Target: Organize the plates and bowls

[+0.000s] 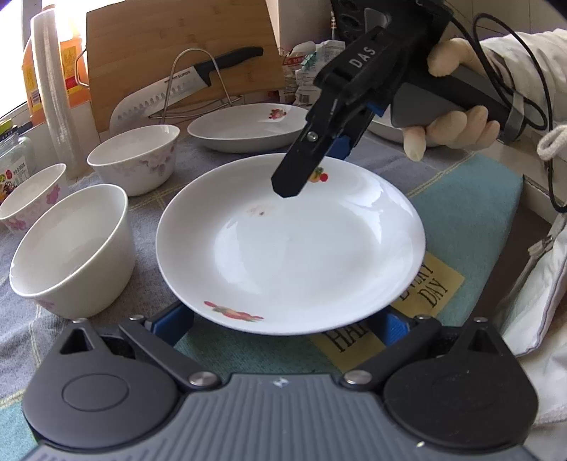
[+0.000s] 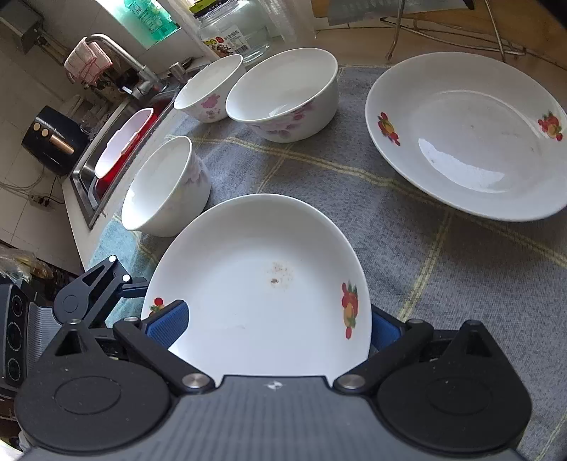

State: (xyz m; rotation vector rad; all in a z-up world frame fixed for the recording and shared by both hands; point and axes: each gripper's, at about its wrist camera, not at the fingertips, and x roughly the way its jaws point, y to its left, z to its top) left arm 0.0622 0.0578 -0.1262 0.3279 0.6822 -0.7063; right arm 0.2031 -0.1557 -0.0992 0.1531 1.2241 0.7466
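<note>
- A white round ceramic plate with red fruit motifs on its rim [image 1: 290, 244] sits near the front edge of the table, on the grey checked cloth [image 2: 443, 269], between the two tools.
- The left tool [image 1: 283, 324] has its blue-padded fingers [image 1: 173, 324] spread wide on either side of the plate's near rim; whether they touch it is hidden under the rim.
- The right tool [image 1: 301, 170], held by a gloved hand [image 1: 457, 127], reaches over the plate's far rim; its own view shows the fingers [image 2: 168, 324] parted wide, with the rim between them, not pinched.
- Only the right wrist view shows brownish specks on the plate's floor clearly, and the left tool's body [image 2: 92, 294] beside the plate.
- A second white fruit-patterned plate [image 2: 467, 134] lies further back on the cloth, well apart from the first.
- Three white bowls with pink flowers stand along the cloth's sink-side edge: a near bowl [image 2: 166, 188], a larger bowl [image 2: 287, 95] and a small bowl [image 2: 211, 90].
- Only the left wrist view shows the bamboo cutting board [image 1: 177, 46] and black-handled knife [image 1: 184, 88] at the table's back edge.
- Only the right wrist view shows the steel sink [image 2: 99, 166] and glass jar [image 2: 234, 28].
</note>
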